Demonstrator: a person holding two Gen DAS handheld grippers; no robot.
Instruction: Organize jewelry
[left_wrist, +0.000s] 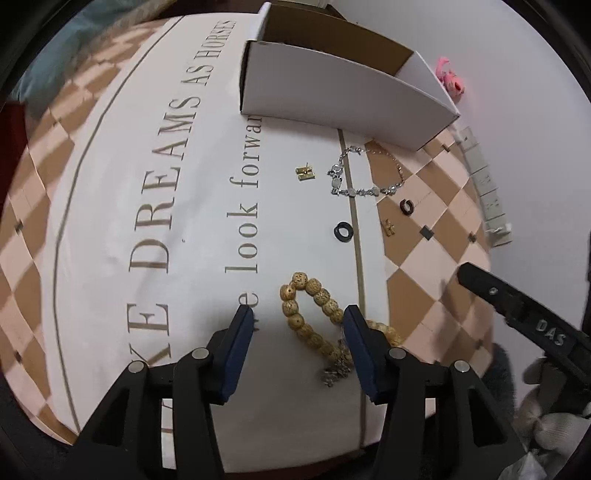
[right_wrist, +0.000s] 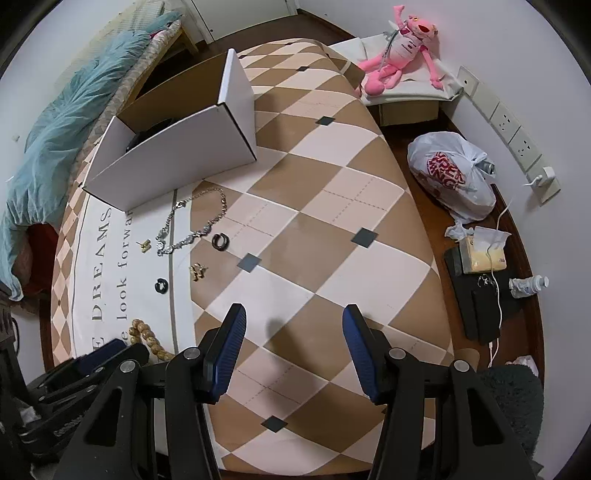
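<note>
Since my left tongs (left_wrist: 299, 321) gape over the floppy bead bracelet (left_wrist: 308, 314), I pinch one hard bead — right tongs (right_wrist: 293, 325) gape empty.

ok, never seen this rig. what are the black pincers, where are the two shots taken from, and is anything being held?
No robot here: a person carries a hand-held two-finger gripper in each hand, each with a fisheye camera looking along its blue-padded fingers. The left-wrist view shows the left gripper pointing down over a tan wooden bead bracelet; the beads lie between open pads, not gripped. The right-wrist view shows the right gripper, open and empty, over the checkered mat. Also on the mat: a silver chain necklace, two dark rings, small gold earrings and an open white cardboard box. Nothing is held.
</note>
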